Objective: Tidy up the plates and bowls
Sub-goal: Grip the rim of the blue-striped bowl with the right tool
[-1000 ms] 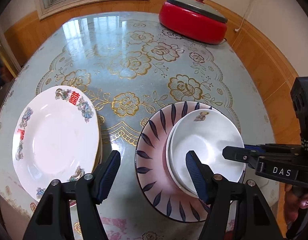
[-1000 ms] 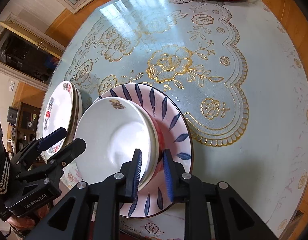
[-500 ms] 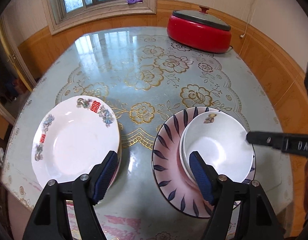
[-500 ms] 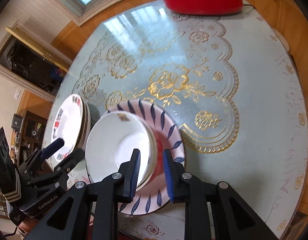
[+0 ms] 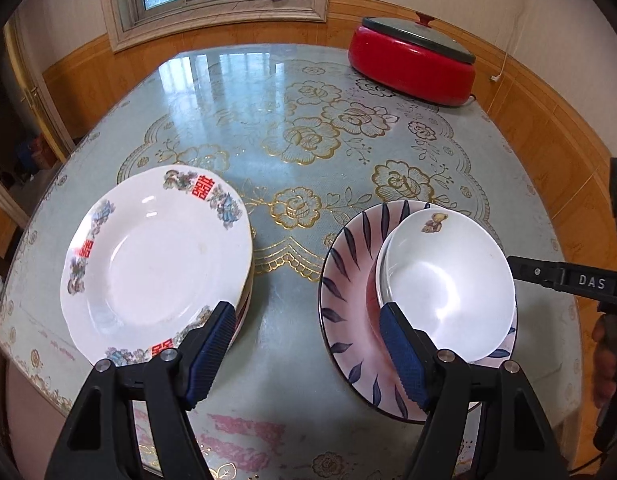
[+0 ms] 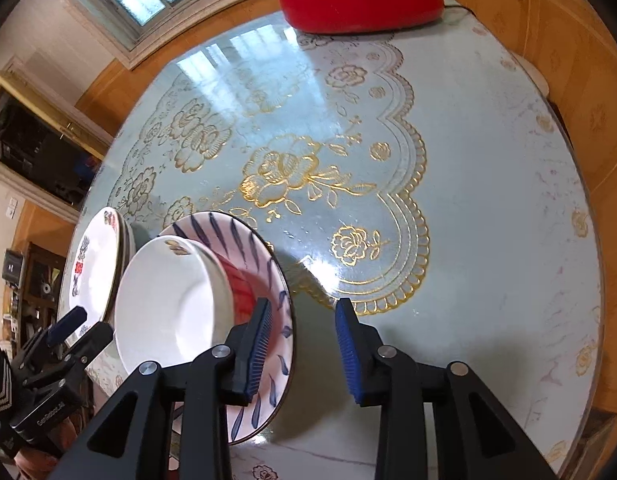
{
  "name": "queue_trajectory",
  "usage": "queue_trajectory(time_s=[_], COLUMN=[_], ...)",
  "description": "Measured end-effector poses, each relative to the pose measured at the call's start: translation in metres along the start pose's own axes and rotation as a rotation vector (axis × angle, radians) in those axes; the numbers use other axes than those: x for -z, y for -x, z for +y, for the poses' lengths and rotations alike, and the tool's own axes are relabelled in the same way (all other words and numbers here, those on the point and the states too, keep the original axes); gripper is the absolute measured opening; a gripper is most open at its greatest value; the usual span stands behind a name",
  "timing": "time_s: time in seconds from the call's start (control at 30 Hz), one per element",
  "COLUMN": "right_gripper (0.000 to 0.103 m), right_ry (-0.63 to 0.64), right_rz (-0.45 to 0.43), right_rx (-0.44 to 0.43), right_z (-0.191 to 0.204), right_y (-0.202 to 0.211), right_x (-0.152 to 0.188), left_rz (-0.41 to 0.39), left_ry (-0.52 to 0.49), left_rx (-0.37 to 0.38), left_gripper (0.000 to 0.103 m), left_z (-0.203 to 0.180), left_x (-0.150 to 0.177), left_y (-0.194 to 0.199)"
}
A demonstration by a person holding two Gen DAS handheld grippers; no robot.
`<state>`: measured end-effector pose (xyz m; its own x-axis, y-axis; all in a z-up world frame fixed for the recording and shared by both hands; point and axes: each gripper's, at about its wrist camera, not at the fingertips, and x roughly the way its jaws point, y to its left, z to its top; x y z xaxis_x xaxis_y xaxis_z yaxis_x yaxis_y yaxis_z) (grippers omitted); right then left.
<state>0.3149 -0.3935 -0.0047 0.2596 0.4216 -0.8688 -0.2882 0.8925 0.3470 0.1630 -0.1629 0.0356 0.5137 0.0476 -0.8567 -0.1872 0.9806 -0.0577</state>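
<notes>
A white bowl with a bear print sits stacked in a pink plate with blue leaf strokes at the table's near right. A stack of white floral plates with red characters lies at the near left. My left gripper is open and empty, above the gap between the two stacks. My right gripper is open and empty, raised beside the right rim of the pink plate; the bowl and the floral plates lie to its left.
A red electric pan with a grey lid stands at the far right of the round table. The table has a blue cloth with gold flowers under glass. Its edge runs close below both grippers. A wood-panelled wall surrounds it.
My right gripper has let go of the bowl's rim, opened and drawn back to the right. Both grippers have pulled up and back from the stacks.
</notes>
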Motion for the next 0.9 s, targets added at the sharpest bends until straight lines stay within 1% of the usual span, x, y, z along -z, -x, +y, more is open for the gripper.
queue_trajectory(time_s=[0.27,0.37,0.47,0.53,0.6,0.8,0.9], right_gripper=[0.033,0.032,0.03,0.025,0.023,0.021,0.021], right_ry=[0.033,0.055,0.06,0.051,0.04,0.032,0.043], right_rz=[0.005,0.022,0.046,0.063,0.069,0.088,0.094], right_rx=[-0.015,-0.032,-0.04,-0.063,-0.081,-0.121,-0.123], right_z=[-0.002,0.0,0.001,0.001,-0.002,-0.004,-0.004], right_y=[-0.016,-0.024,-0.033,-0.039,-0.041,-0.047,-0.047], right_x=[0.001,0.002,0.003,0.003,0.003,0.002,0.002], left_rz=[0.031,0.038,0.046,0.048,0.057,0.093,0.099], left_ry=[0.0,-0.015,-0.023,-0.032,-0.04,-0.047,-0.054], left_rx=[0.01,0.002,0.015,0.019,0.023,0.04,0.043], left_gripper=[0.075,0.072,0.068,0.066,0.06,0.047,0.047], left_z=[0.005,0.004,0.002,0.0,-0.002,-0.008,-0.012], left_x=[0.011,0.013,0.013,0.012,0.012,0.014,0.013], left_y=[-0.008,-0.011,-0.013,-0.014,-0.017,-0.028,-0.032])
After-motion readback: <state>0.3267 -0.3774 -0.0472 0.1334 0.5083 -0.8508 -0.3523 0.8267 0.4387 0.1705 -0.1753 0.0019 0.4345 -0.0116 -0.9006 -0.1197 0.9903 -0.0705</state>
